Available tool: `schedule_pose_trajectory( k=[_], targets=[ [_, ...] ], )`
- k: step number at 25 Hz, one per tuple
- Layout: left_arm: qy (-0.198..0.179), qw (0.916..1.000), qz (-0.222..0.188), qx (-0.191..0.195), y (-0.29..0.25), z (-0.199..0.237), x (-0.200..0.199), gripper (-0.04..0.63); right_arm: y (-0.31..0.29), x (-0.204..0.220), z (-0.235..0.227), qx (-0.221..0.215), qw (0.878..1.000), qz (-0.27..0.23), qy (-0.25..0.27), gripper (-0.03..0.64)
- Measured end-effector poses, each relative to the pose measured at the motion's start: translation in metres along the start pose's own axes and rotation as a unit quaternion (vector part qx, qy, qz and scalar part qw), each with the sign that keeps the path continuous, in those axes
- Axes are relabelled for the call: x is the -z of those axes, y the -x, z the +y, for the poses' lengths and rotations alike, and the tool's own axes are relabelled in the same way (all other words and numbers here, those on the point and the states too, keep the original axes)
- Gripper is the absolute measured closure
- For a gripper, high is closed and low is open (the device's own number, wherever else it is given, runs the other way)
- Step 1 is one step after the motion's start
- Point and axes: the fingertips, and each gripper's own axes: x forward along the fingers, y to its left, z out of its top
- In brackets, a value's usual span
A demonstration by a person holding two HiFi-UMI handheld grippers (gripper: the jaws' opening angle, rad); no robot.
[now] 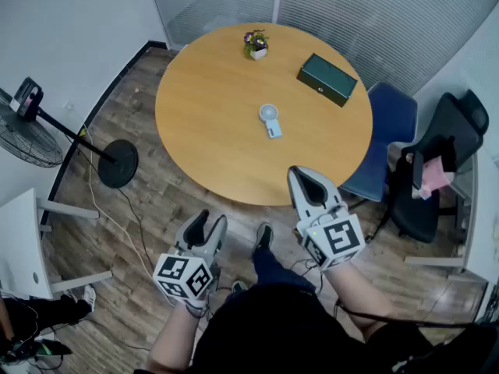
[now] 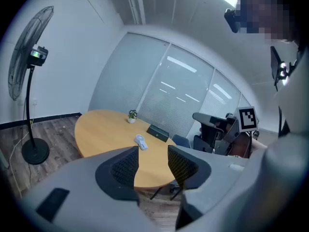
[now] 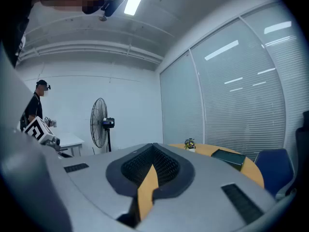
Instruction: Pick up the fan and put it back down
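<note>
A round wooden table (image 1: 203, 131) stands on a plank floor (image 1: 152, 209), with a wall of blinds (image 1: 374, 14) behind it. A floor fan (image 1: 31, 127) stands left of the table and two chairs (image 1: 390, 119) stand at its right. The fan (image 1: 270, 121) lies flat near the table's middle, with a plant (image 1: 256, 44) and a green box (image 1: 327, 79) toward the far edge. Both grippers are at the table's near side, well apart from the fan. The left gripper (image 1: 210, 221) has its jaws apart around nothing. The right gripper (image 1: 304, 176) has its jaws pressed together, empty.

Counter (image 1: 203, 107): one small fan (image 1: 270, 120), one potted plant (image 1: 256, 44), one green box (image 1: 327, 79). Floor (image 1: 156, 209): one pedestal fan (image 1: 35, 139), two chairs (image 1: 386, 123) (image 1: 440, 131).
</note>
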Motion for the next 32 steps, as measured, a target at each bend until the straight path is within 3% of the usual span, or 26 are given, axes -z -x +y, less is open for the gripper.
schedule_pose_trajectory(
  k=[6,14,18,23,32],
  targets=[
    [0.005,0.9993,0.006,-0.036,0.151,0.000,0.048,0.408,0.111,-0.008,0.087,0.026,1.000,-0.003,-0.002,0.612],
    [-0.008,0.9993,-0.019,-0.030,0.236,-0.029,0.056,0.408,0.192,-0.016,0.133,0.046,0.999,-0.016,-0.020,0.612],
    [-0.020,0.9990,-0.036,-0.020,0.246,-0.042,0.048,0.410,0.213,-0.027,0.141,0.050,0.998,-0.023,-0.010,0.612],
    [-0.064,0.9963,-0.055,-0.015,0.234,-0.060,0.019,0.410,0.222,-0.035,0.127,0.057,0.997,-0.041,-0.029,0.611],
    [-0.105,0.9893,-0.092,-0.043,0.174,-0.067,-0.044,0.408,0.191,-0.042,0.053,0.070,0.995,-0.057,-0.033,0.597]
  ],
)
